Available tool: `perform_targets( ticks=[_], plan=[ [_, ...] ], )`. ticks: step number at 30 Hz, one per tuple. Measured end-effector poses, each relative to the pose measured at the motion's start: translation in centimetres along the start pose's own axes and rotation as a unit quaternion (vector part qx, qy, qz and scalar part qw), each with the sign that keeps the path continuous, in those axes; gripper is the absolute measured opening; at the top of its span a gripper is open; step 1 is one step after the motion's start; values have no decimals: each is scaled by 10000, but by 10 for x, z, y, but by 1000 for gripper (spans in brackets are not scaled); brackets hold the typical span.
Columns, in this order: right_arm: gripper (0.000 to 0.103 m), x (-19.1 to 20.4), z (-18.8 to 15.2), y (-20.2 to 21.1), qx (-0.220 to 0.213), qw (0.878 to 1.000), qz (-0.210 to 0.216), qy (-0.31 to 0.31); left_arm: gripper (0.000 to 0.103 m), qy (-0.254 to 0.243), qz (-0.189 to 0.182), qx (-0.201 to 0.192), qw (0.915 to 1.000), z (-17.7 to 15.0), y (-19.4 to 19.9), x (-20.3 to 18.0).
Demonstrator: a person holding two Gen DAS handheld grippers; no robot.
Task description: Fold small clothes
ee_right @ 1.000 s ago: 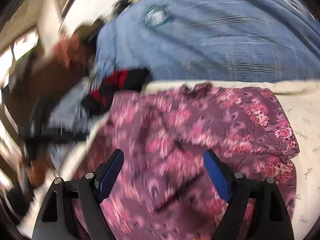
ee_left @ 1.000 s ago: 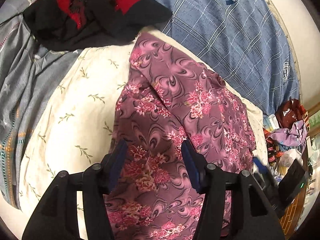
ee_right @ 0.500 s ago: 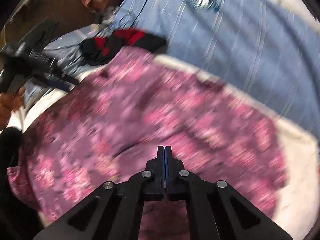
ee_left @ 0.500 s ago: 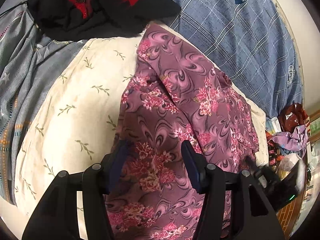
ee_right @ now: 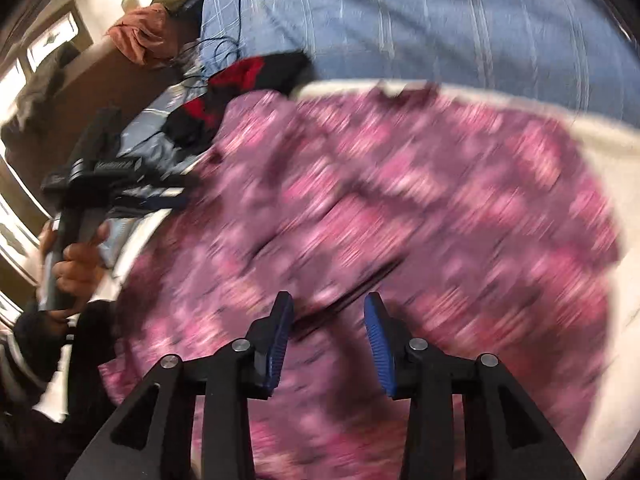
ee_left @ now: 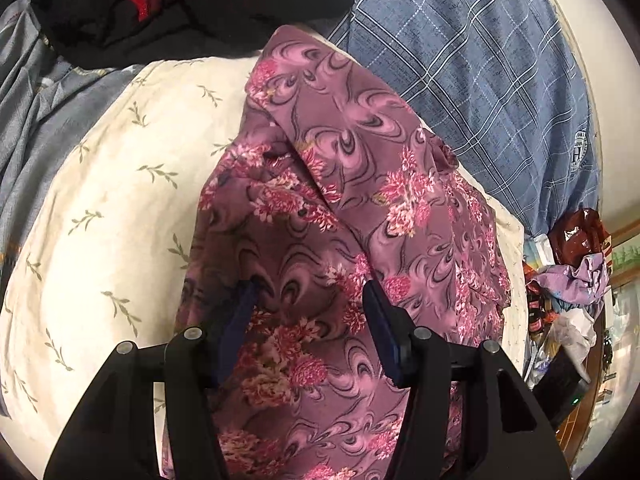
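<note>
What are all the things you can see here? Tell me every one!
flowery garment: one, purple-pink, spread on the cream pillow, partly folded
cream pillow: one, cream with leaf sprigs, under the garment
black and red garment: one, bunched beyond the pillow
blue checked sheet: one, blue with white lines, behind the pillow
grey bedding: one, grey, left of the pillow
clutter pile: several things, mixed colours, far right; too small to name
orange cloth: one, top left in the right wrist view
left gripper: one, black with blue pads, open over the flowery garment
right gripper: one, black with blue pads, jaws just opened, nothing gripped
hand: one, holding the left gripper's handle
</note>
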State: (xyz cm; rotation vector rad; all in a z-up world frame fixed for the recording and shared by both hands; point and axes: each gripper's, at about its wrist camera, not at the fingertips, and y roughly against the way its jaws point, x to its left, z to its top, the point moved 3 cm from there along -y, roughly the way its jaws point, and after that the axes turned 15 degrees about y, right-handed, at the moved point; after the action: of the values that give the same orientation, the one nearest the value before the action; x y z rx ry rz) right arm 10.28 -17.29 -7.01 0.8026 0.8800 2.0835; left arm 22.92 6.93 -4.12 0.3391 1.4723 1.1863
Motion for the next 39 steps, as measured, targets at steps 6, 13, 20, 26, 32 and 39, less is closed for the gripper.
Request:
perform_targets(
  ticks=[6,13,20,26,32,39],
  plan=[
    [11,-3,11,-20,-412,9966,364,-606,55,2,-2,-22,10000,-6,6,1],
    [2,-88,53,69,-2013,9663,18,-1602,55,-32,-74,-73,9999,2,6,-6],
    [2,-202,39,74,-1941,9351,-927,-2814,55,-43,-139,256,9996,10,-41,-37],
    [20,-203,21,66,-2010,9291,-685,-3027,55,206,-160,-235,9994,32,-38,-41],
    [70,-143,11,54,-1376,9706,-502,-1909,56,525,-462,-209,9973,45,-45,-32],
    [8,-129,42,34,-1264,9799,-47,-1544,12,1106,-670,-452,9906,66,-39,-22]
  ],
)
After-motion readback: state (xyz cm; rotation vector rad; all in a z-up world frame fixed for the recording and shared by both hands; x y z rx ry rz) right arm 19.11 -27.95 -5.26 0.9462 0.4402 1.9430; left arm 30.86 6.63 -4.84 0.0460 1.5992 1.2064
